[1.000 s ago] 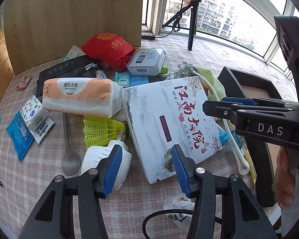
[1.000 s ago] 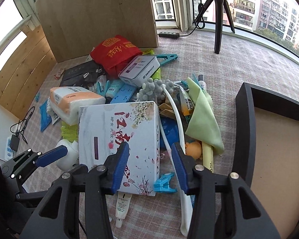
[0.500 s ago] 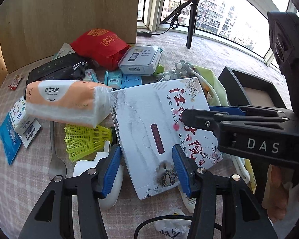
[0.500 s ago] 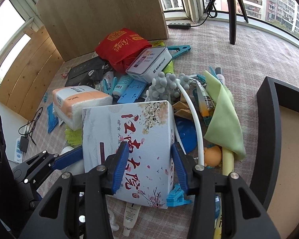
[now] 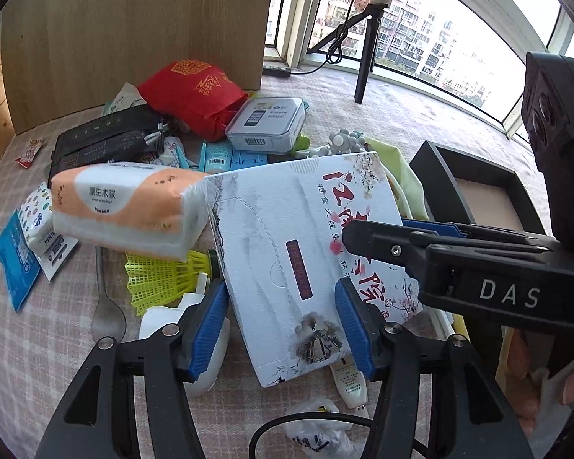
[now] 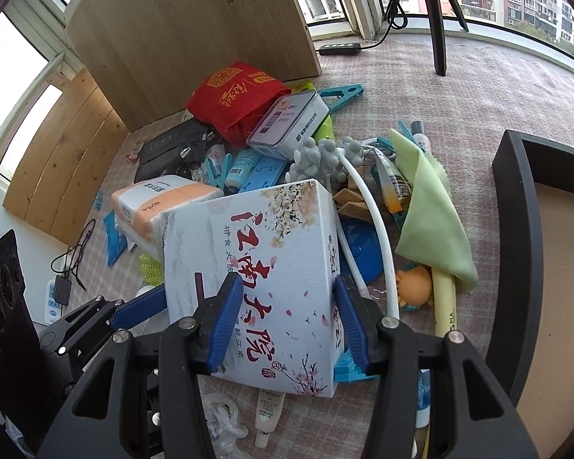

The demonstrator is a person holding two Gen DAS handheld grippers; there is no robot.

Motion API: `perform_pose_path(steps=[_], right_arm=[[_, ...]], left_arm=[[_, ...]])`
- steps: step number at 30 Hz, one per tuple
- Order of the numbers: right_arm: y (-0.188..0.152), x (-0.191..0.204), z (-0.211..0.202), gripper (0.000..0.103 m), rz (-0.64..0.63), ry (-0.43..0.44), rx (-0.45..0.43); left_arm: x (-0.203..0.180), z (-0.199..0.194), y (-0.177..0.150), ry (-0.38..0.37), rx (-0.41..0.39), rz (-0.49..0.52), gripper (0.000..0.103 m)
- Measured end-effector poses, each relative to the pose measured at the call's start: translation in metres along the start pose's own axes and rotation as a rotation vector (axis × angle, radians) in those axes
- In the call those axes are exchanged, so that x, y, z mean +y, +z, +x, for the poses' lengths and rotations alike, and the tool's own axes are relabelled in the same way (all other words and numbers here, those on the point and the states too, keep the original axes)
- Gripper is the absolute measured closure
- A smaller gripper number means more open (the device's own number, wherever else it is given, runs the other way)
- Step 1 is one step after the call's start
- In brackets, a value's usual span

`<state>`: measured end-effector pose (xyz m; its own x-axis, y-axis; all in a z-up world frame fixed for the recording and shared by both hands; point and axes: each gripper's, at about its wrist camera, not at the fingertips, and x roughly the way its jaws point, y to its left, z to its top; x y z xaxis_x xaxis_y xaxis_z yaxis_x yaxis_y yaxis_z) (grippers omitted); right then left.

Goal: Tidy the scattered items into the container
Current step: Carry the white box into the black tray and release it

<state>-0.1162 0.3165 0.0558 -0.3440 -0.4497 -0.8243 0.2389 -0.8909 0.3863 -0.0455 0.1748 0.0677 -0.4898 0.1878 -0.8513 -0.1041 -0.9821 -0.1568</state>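
A white tissue box with red Chinese letters [image 5: 287, 237] [image 6: 271, 260] lies tilted in the middle of the pile. My left gripper [image 5: 283, 313] is open, its blue pads on either side of the box's near end. My right gripper [image 6: 287, 313] is open, its pads straddling the box's right end; it also shows in the left wrist view [image 5: 440, 244]. The black container [image 6: 516, 237] [image 5: 474, 187] stands to the right, its brown floor bare.
Around the box lie an orange tissue pack [image 5: 126, 206], a yellow shuttlecock [image 5: 160, 275], a white bottle [image 5: 206, 348], a spoon [image 5: 107, 306], a red bag [image 5: 195, 91], a grey tin [image 5: 266, 124], a green cloth [image 6: 428, 206], a white tube [image 6: 367, 222] and an orange toy [image 6: 413, 283].
Both grippers have moved forward over the tissue box, so its ends now sit between their pads. The box looks tilted up more than before.
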Motion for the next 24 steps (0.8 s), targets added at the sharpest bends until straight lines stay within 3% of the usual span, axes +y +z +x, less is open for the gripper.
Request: perform_pose_path(steps=[10,16,24], right_arm=[[0.001,-0.011,-0.053,0.054,0.030,0.005,-0.088],[-0.012,-0.044,-0.095,0.054,0.095,-0.052,-0.145],[-0.049,-0.107,-0.152,0.054,0.226,-0.131,-0.205]], left_arm=[[-0.031,-0.041,0.018,-0.056,-0.078,0.036,0.049],[-0.080,-0.045,0.018,-0.101,-0.096,0.119,0.048],[-0.156,-0.040,0.014,-0.215,-0.065,0.251,0.049]])
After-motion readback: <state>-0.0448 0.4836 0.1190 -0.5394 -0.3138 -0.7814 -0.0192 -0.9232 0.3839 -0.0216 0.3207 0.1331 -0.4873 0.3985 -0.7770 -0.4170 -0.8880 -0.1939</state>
